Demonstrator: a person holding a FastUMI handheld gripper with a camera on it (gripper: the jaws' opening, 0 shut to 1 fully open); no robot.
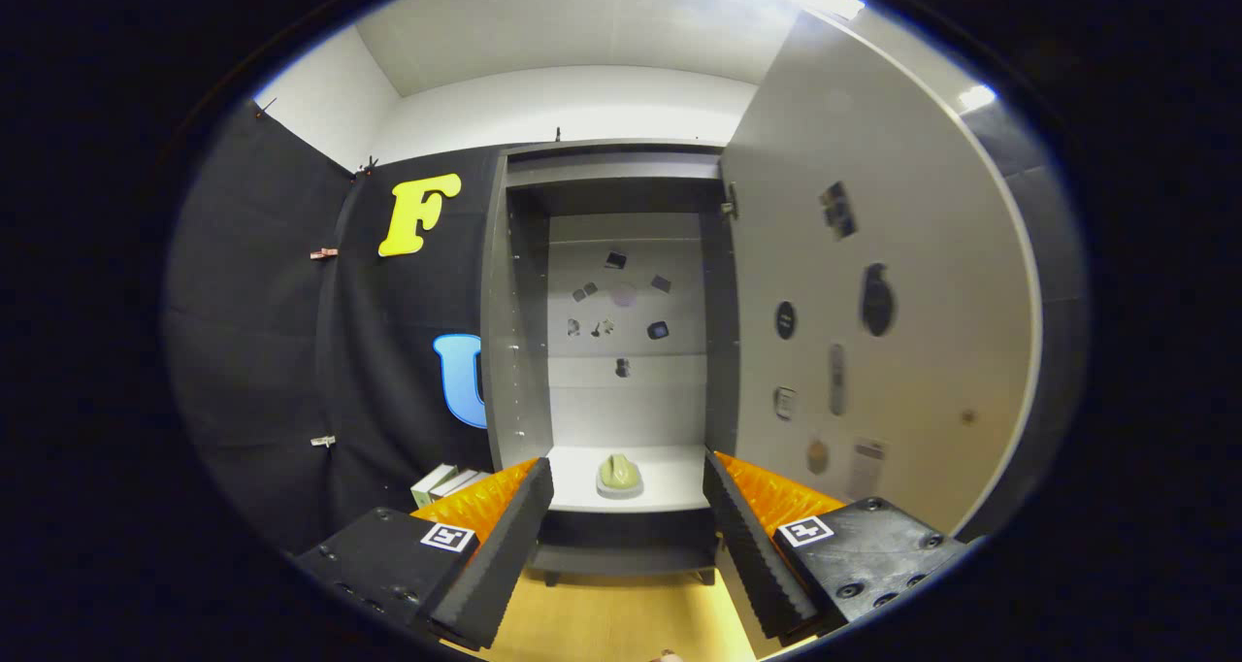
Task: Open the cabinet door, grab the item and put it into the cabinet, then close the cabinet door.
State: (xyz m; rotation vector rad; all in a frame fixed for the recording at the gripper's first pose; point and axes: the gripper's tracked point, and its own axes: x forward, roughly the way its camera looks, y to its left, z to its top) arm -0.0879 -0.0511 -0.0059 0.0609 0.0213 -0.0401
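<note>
On the pale lower shelf [670, 492] of the tall grey cabinet [514, 351] sits a small, rounded pale-green item [620, 476], on what looks like a lighter base; it is too small and soft in focus to say what it is. It lies well beyond the fingertips, seen through the gap between them. The gripper [629, 546] hangs in front of the cabinet with its fingers spread wide, nothing between them, their roots cut off below. The cabinet's flat grey door [922, 351] stands swung open to the right, carrying several small dark stickers whose designs cannot be made out. Similar small marks dot the cabinet's back panel [626, 283]. Left of the cabinet, partly hidden behind one finger, lie pale flat boxes [444, 482]. Light wooden floor [621, 618] shows beneath.
</note>
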